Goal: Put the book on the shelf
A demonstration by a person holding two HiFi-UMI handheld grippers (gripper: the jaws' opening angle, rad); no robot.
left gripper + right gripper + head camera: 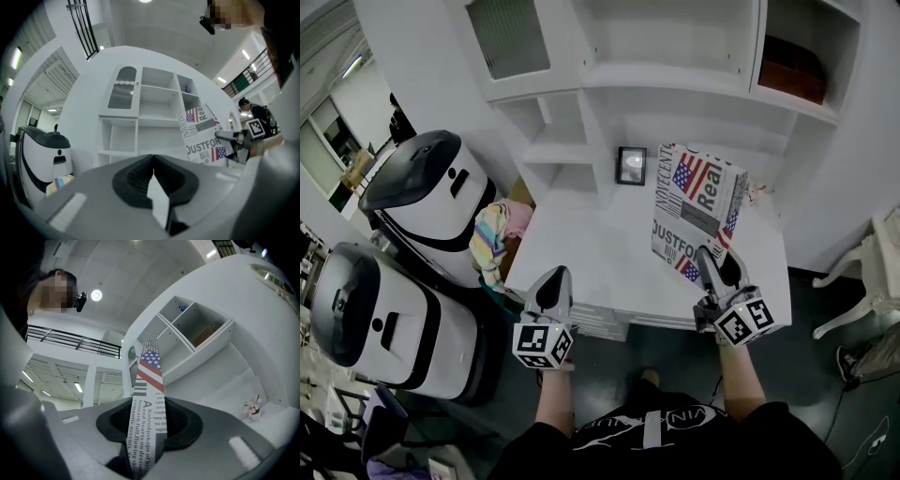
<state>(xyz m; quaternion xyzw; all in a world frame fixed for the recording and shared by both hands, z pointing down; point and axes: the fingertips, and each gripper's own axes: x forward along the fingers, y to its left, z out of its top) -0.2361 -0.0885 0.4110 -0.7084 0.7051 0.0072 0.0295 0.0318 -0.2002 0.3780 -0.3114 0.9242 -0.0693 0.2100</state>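
The book [698, 211] has a newspaper-print cover with American flags. It stands upright over the right part of the white desk [581, 253], in front of the white shelf unit [675, 75]. My right gripper [712, 267] is shut on its lower near edge. In the right gripper view the book's spine [149, 394] runs up between the jaws toward the shelf cubbies [197, 329]. My left gripper [553, 286] hangs at the desk's front edge, jaws together and holding nothing. The left gripper view shows the book [201, 133] and the right gripper [236, 140] off to the right.
A small black picture frame [631, 165] stands at the back of the desk. A brown box [792, 67] sits in the upper right cubby. A little flower vase [253, 407] is on the desk's right. Two white-and-black machines [422, 202] and a colourful cloth [492, 234] are left of the desk, a white chair [862, 272] right.
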